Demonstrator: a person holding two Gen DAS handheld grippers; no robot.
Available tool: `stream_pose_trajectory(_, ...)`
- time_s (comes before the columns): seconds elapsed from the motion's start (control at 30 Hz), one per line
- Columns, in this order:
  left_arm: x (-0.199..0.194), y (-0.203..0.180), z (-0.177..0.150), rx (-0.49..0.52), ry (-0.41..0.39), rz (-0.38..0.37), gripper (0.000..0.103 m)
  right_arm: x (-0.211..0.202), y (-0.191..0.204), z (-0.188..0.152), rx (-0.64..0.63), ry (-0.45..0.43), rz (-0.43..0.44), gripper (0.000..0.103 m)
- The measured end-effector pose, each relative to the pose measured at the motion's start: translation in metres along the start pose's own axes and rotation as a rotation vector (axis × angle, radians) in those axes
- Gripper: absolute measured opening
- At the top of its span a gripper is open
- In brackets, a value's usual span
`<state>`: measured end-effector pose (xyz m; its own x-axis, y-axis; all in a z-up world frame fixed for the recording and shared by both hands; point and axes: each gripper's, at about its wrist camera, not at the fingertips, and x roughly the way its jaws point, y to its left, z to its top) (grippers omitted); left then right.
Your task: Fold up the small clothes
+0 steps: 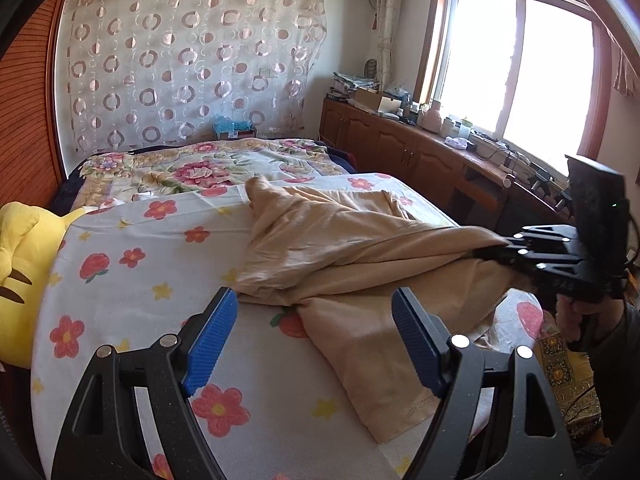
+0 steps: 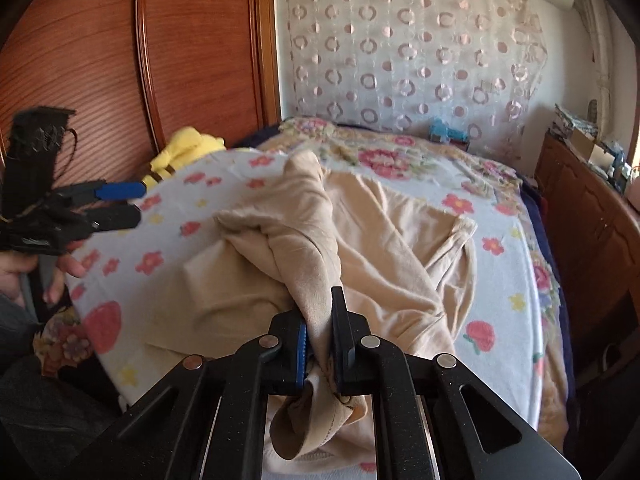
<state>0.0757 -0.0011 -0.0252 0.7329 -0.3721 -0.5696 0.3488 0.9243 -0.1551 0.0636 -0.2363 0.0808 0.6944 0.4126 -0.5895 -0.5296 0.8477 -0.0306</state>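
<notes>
Beige garment (image 1: pixel 336 240) is sprawled across the flowery sheet (image 1: pixel 132 264) on the bed, half bunched up, right ahead of both tools. It looks like thin, soft jersey stuff: light, floppy, zero stiffness, so I'd guess it drapes and drags rather than holding any shape, and it'll probably cling to the sheet a bit when pulled.

Right gripper (image 2: pixel 320 334) has its jaws pinched nearly together on a gathered wad of the cloth, with a hemmed edge hanging down below the fingers. That's a thick bunch rather than a clean corner, so the fold could come out lumpy.

Left gripper (image 1: pixel 316 332) is spread wide and holding nothing, hovering just above the sheet with the near flap of the garment lying between and just beyond its blue pads (image 1: pixel 214 340). The stitched hem close to its right finger looks like the sensible spot to take hold, since a hem gives a firmer edge.

Around: yellow plush toy (image 1: pixel 20 264) off to the left gripper's left side, touching the sheet edge but well apart from the cloth. Wooden cabinet (image 1: pixel 400 148) with clutter sits far off to the right under the window. Nothing really blocks the way.
</notes>
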Motion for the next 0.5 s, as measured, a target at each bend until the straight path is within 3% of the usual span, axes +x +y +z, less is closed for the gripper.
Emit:
stream_pose_trajectory(0.1, -0.003, 0.0, 0.0, -0.004, -0.013, 0.004, 0.08, -0.015, -0.008, -0.007, 0.021, -0.008, -0.027, 0.01)
stream_pose_trajectory(0.27, -0.001, 0.001, 0.0, -0.008, -0.021, 0.011, 0.08, -0.001, -0.018, -0.031, 0.05, 0.089, -0.058, 0.01)
stream_pose_trajectory(0.33, 0.0, 0.0, -0.001, -0.003, -0.021, 0.019, 0.08, 0.004, -0.019, -0.034, 0.057, 0.109, -0.059, 0.016)
stream_pose_trajectory(0.5, 0.003, 0.0, -0.003, -0.001, -0.018, 0.023, 0.08, -0.01, -0.025, -0.024, 0.085, 0.055, -0.079, 0.024)
